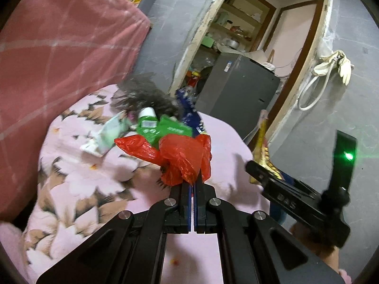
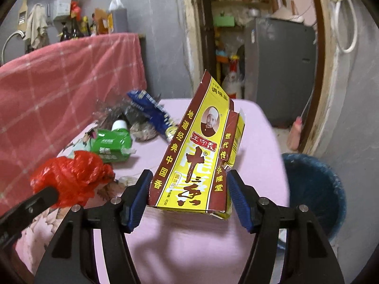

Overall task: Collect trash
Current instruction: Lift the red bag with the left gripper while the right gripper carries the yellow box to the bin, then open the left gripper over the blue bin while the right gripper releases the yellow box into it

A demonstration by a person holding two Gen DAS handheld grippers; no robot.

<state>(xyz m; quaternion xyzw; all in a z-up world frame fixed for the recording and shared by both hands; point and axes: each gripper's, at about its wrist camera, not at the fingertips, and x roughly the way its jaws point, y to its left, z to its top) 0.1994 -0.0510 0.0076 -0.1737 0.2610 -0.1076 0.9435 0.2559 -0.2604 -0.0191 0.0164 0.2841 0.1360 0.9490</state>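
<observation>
Showing only rightward: blue bin [image 2: 315,189] on floor.

claw [image 2: 188,200]: black arms | blue pads [image 2: 239,198] | silver round screws [image 2: 263,200]

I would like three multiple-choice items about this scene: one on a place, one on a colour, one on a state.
1. Where is the dark blue round bin?
A. on the bed
B. on the floor beside the pink-covered bed
C. on a shelf

2. What colour is the crumpled plastic bag in the left tool?
A. red
B. white
C. black

3. How does the right tool stand?
A. empty
B. fully shut
C. holding the yellow and brown cardboard box

Key: B, the bin sits low beside the bed; A, the bag is red; C, the blue pads flank the box.
</observation>
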